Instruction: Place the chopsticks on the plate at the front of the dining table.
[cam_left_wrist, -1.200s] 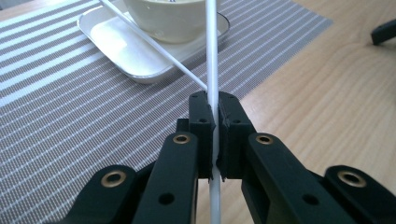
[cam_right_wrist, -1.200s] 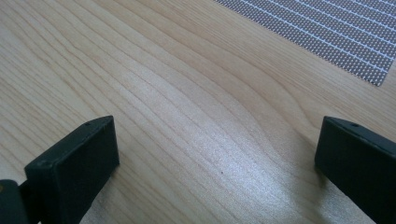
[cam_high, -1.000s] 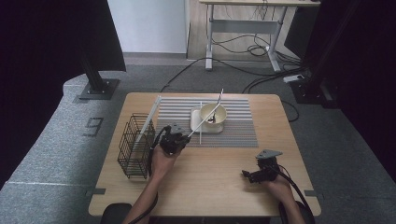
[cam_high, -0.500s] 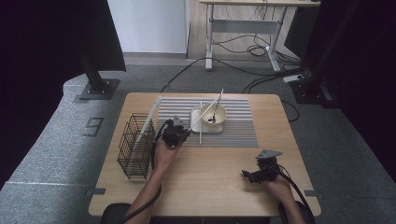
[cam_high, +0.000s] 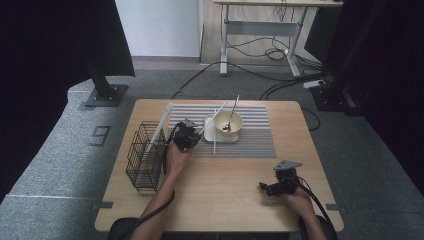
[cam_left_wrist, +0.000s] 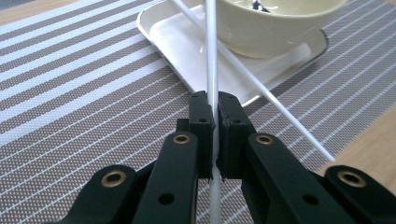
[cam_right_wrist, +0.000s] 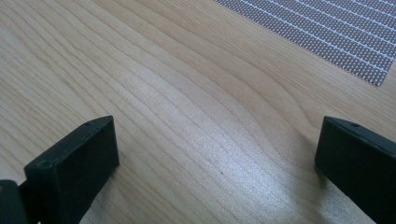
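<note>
While the white chopstick (cam_left_wrist: 211, 56) is pinched between the two black jaws of the left hand-held gripper (cam_left_wrist: 212, 122), its shaft runs straight up the left gripper view, over the edge of the white rectangular tray (cam_left_wrist: 187, 44) and toward the cream bowl (cam_left_wrist: 271, 23). In the high view the same chopstick (cam_high: 212, 120) slants up from the left hand-held gripper (cam_high: 192, 138) toward the bowl's (cam_high: 230, 123) near rim. A second white chopstick (cam_left_wrist: 261, 84) lies diagonally across the tray's near corner, passing behind the held one, with its lower end out over the striped placemat (cam_left_wrist: 84, 93). A metal spoon (cam_high: 231, 117) rests in the bowl, handle leaning out past the far rim. Tray and bowl sit on the placemat (cam_high: 255, 135), which lies on the far half of the wooden table (cam_high: 220, 195). Left of the left hand-held gripper stands a black wire basket (cam_high: 145, 157), with a long white strip (cam_high: 159, 127) leaning over it. The right hand-held gripper (cam_high: 263, 187) rests well apart, near the table's front right, jaws spread wide over bare wood (cam_right_wrist: 187, 116), holding nothing; a corner of the placemat (cam_right_wrist: 336, 37) shows beyond it.
</note>
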